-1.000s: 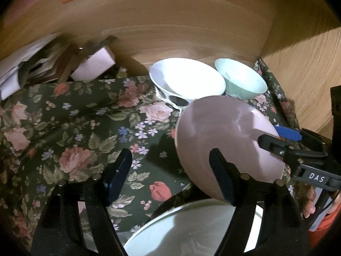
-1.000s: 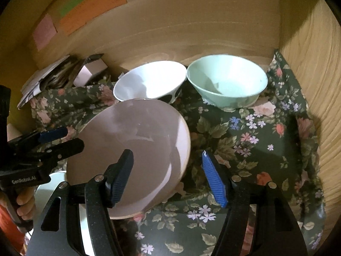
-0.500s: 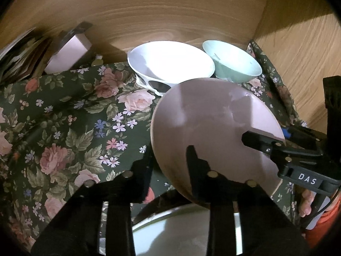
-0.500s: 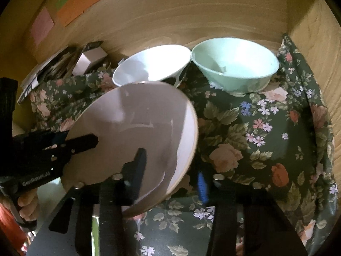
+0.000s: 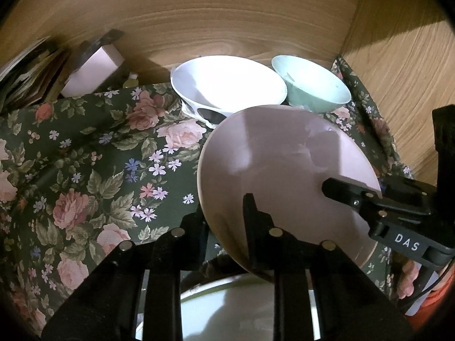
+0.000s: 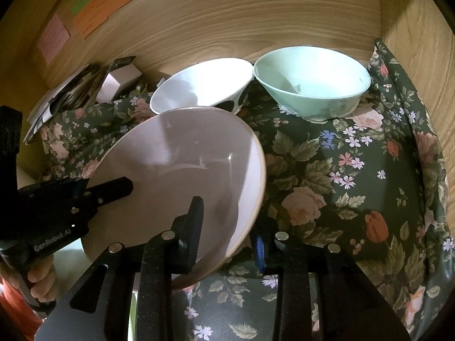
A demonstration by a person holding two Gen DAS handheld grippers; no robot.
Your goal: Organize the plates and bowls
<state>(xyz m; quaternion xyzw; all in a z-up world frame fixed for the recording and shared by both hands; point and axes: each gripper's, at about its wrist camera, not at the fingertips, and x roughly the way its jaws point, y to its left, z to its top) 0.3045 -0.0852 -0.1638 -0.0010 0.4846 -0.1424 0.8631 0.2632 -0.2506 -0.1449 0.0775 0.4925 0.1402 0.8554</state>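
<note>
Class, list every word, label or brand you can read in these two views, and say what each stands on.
"DAS": white letters on the right gripper, seen from the left wrist.
"GenRobot.AI": on the left gripper, seen from the right wrist.
Sticky notes on the wooden wall: writing too blurred to read.

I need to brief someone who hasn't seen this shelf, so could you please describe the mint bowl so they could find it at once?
Look at the floral cloth against the wooden back wall. Two bowls sit at its far edge, behind the tilted pink plate. The mint bowl is the right one, nearest the corner: pale green and plain, whereas the white bowl has dark patches outside.
</note>
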